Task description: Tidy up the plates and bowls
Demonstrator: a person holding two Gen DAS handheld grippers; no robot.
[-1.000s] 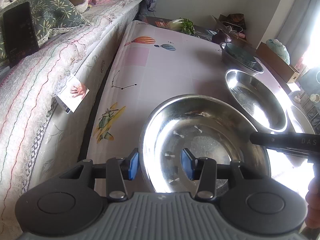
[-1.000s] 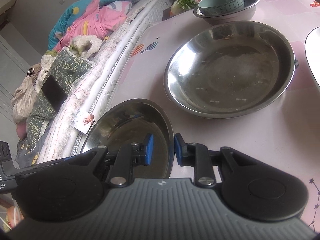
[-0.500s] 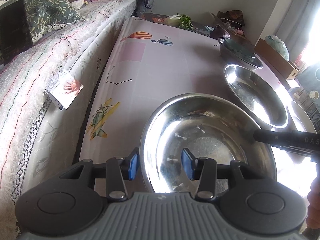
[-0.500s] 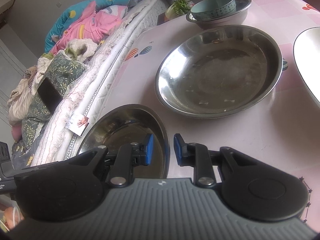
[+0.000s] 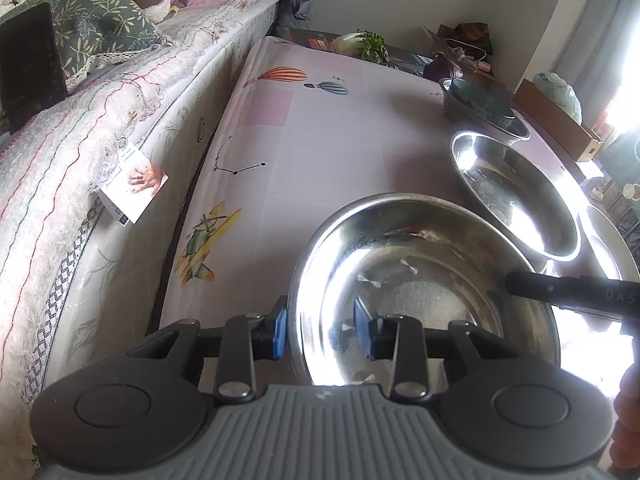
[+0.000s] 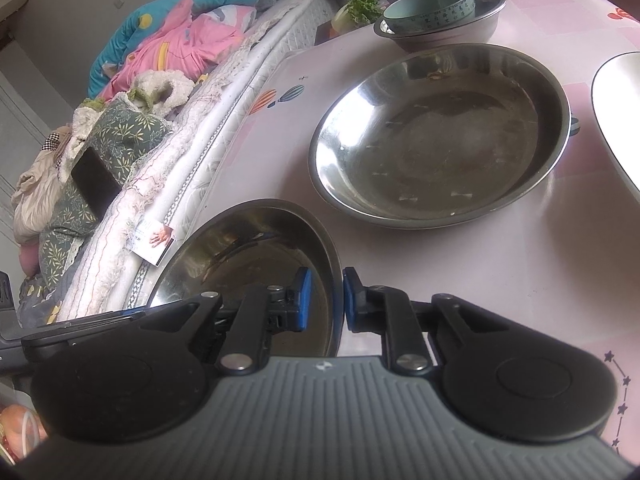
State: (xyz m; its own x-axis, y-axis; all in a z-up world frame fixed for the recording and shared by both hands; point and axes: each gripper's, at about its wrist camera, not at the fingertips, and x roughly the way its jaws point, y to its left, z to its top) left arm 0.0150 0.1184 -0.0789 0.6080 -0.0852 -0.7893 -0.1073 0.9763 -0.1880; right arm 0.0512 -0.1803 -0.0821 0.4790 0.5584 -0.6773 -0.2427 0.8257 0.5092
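Observation:
A steel bowl (image 5: pixel 420 280) (image 6: pixel 248 248) sits at the near end of the pink table (image 5: pixel 320 140). My left gripper (image 5: pixel 320 330) straddles its left rim. Its jaws are closing, the outer pad against the rim and the inner pad still off the wall. My right gripper (image 6: pixel 325 300) is shut on the bowl's right rim, and it shows as a black bar (image 5: pixel 568 290) in the left wrist view. Beyond lies a larger steel bowl (image 5: pixel 516 192) (image 6: pixel 440 132). Farther back, a teal bowl (image 5: pixel 480 100) (image 6: pixel 430 8) rests inside another steel bowl. A white plate (image 5: pixel 612 240) (image 6: pixel 616 112) lies at the right.
A bed with a mattress (image 5: pixel 100 140) and piled bedding runs along the table's left edge. A cardboard box (image 5: pixel 560 120) stands at the far right. Leafy greens (image 5: pixel 372 46) lie past the table's far end. The printed tablecloth left of the bowls is bare.
Both grippers' jaws have narrowed around the near bowl's rim, the right pair closing onto it. Neither hand has shifted much.

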